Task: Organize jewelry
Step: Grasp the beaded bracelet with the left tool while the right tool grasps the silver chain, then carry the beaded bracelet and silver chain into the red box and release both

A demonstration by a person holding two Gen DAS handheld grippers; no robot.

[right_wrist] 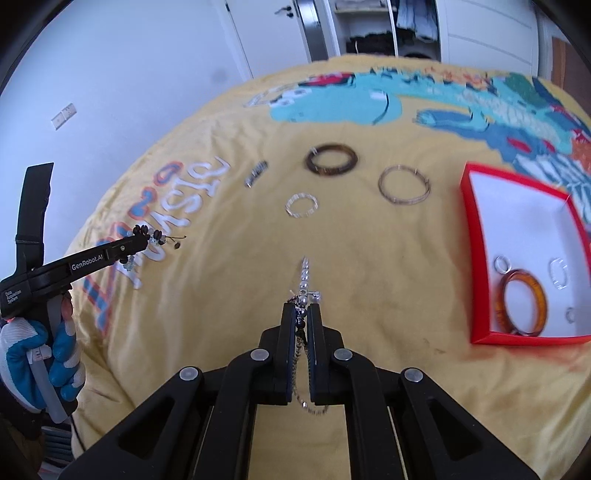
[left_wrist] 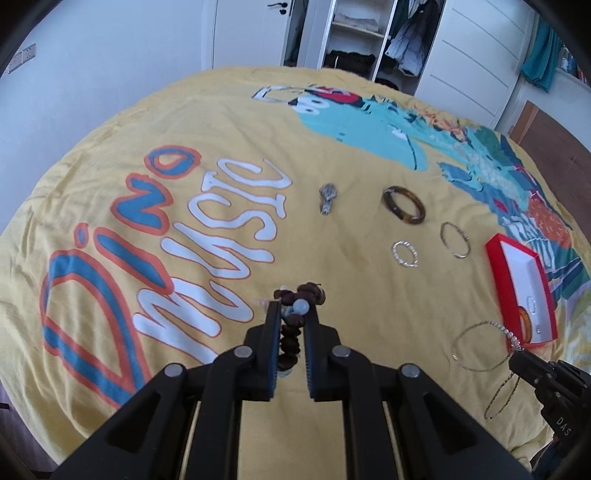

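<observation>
Bead bracelet (left_wrist: 291, 325): dark brown beads, one pale bead, clamped in left hand-held gripper (left_wrist: 292, 308), off bed. Pearl chain (right_wrist: 303, 286) pinched in right hand-held gripper (right_wrist: 302, 312), loop dangling. On bed (left_wrist: 332, 424): tortoiseshell bangle (left_wrist: 403, 204), two silver bracelets (left_wrist: 455, 239), brooch (left_wrist: 327, 197). Red box (right_wrist: 476, 258) near right edge holds amber bangle (right_wrist: 522, 302), small rings (right_wrist: 501, 263).

Glossy tortoiseshell bangle (left_wrist: 403, 205), matt cloth bedspread (left_wrist: 229, 122)

Premises: a home bedroom. A bed (left_wrist: 110, 332) is lying under a yellow cartoon-print duvet cover (left_wrist: 332, 155). An open wardrobe (left_wrist: 354, 33) is showing shelves with folded clothes and hanging garments (left_wrist: 410, 40). A white door (left_wrist: 255, 29) with a dark handle is standing beside it.
</observation>
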